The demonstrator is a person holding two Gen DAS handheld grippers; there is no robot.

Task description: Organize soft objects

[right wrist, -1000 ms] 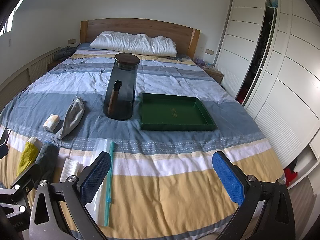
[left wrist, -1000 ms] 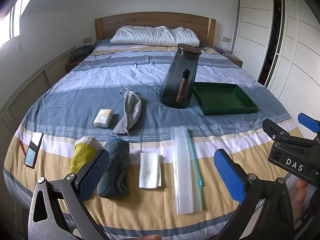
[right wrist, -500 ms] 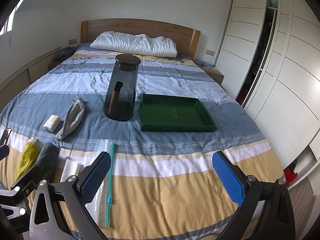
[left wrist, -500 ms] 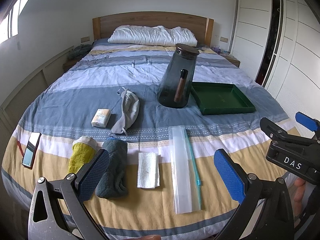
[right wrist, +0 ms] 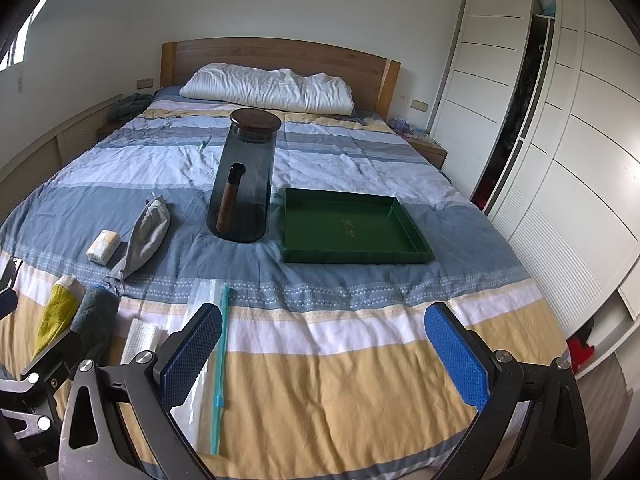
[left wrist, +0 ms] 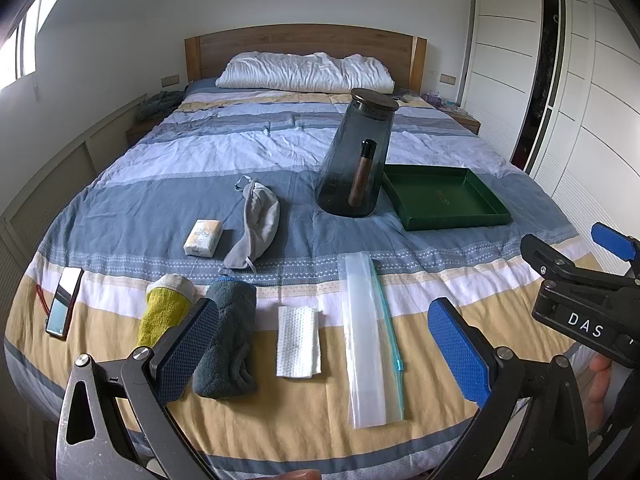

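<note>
Along the near edge of the bed lie a rolled yellow cloth (left wrist: 162, 312), a rolled dark grey towel (left wrist: 228, 336), a folded white cloth (left wrist: 299, 341) and a clear zip bag (left wrist: 370, 336). Farther back rest a grey eye mask (left wrist: 258, 224) and a small tissue pack (left wrist: 203, 237). An empty green tray (left wrist: 444, 200) sits at the right. My left gripper (left wrist: 324, 354) hovers open above the near edge, over the towel and white cloth. My right gripper (right wrist: 324, 354) is open too, right of the zip bag (right wrist: 208, 356), holding nothing.
A tall dark glass jar (left wrist: 356, 160) with a brown tube inside stands beside the tray. A phone (left wrist: 64, 298) lies at the bed's left edge. White pillows (left wrist: 308, 72) lean on the wooden headboard. White wardrobes (right wrist: 560, 160) line the right wall.
Both views have pulled back slightly from the bed, so everything sits a little farther off. No object has moved, and both grippers stay open.
</note>
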